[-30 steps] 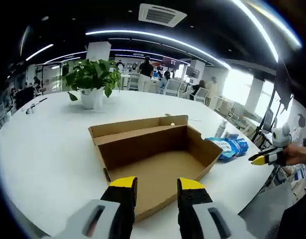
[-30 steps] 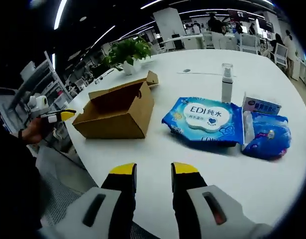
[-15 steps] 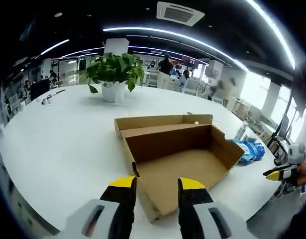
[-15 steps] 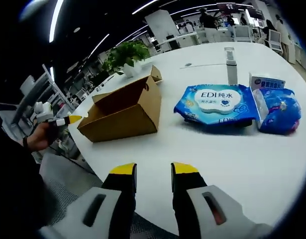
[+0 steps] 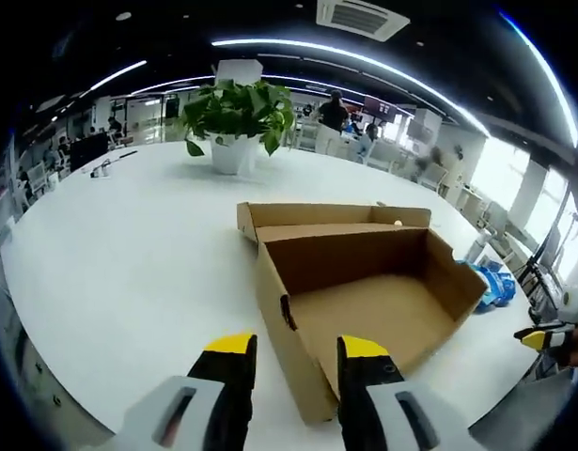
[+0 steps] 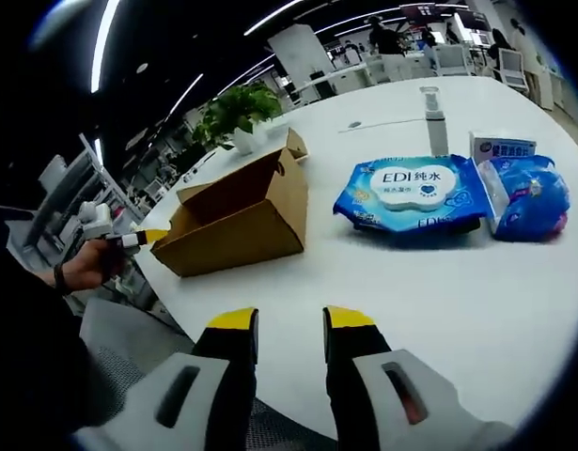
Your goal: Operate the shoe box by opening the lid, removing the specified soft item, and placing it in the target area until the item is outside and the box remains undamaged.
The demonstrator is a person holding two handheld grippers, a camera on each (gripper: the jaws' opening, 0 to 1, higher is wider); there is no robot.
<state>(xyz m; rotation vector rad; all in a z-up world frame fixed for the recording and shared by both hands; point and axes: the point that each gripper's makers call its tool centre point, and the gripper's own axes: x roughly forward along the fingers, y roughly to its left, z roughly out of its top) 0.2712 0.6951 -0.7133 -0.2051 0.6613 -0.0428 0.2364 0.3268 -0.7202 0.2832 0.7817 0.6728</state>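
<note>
left gripper: fingers parted, holding nothing | right gripper: fingers parted, holding nothing

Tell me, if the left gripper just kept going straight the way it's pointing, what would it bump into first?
Most likely the near corner of the open cardboard box, which sits right ahead of the left gripper, between its open jaws. Depth is hard to judge, but nothing else lies between them on the white table.

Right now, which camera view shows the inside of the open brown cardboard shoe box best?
The left gripper view: it looks down into the open brown cardboard shoe box, so the bare floor and inner walls show. The right gripper view gives the box from outside, mostly its long side wall and a slice of the interior.
</note>
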